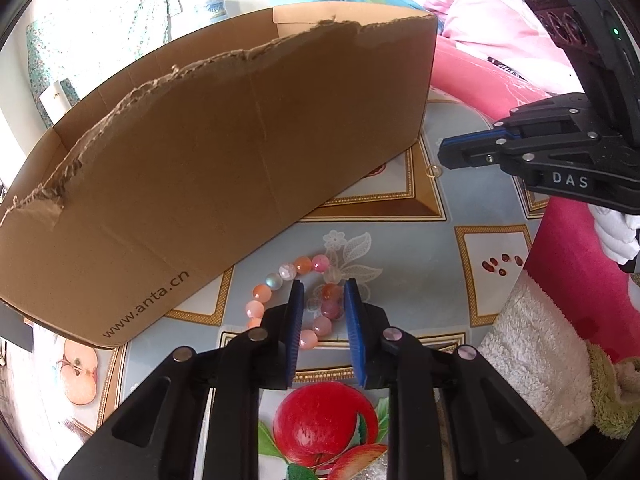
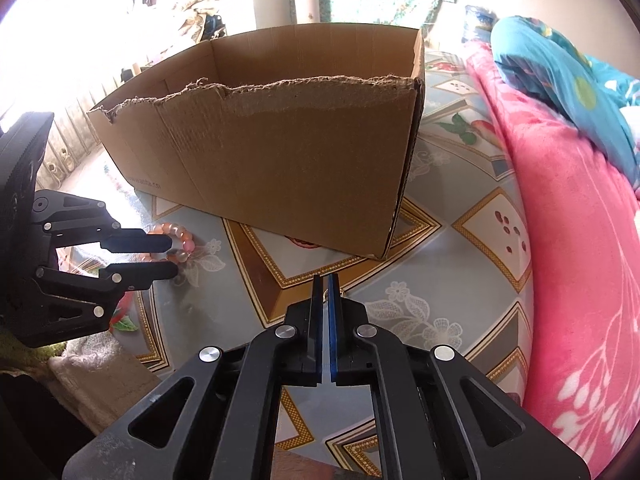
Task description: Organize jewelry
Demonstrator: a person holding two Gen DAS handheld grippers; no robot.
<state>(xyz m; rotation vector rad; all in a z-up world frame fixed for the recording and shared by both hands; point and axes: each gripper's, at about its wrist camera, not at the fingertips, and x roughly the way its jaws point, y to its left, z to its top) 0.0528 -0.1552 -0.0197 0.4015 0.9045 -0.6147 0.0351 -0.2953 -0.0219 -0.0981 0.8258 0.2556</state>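
Left wrist view: cardboard box [image 1: 224, 152], open top with a torn front rim, sits on the patterned worktop [image 1: 404, 248], long side running across the view. Bead bracelet [image 1: 298, 296] lies flat on the worktop just in front of the box, a closed loop, so no real pointing end. Left gripper [image 1: 323, 292] straddles its near-right arc; fingers [image 1: 297, 320] part open, beads between them, pads not clearly pressing yet. Judgement: close on one strand of beads only, lift straight up, clear the torn rim, then release over the box.

Right wrist view: right gripper [image 2: 327, 286] is clenched nearly shut, tips down at the worktop near the box's right corner. Small gold ring [image 1: 432, 170] lies just at those tips; whether it is actually pinched, cannot tell. Ring lies flat. Judgement: it's thin and could slip, so check the grip before lifting.
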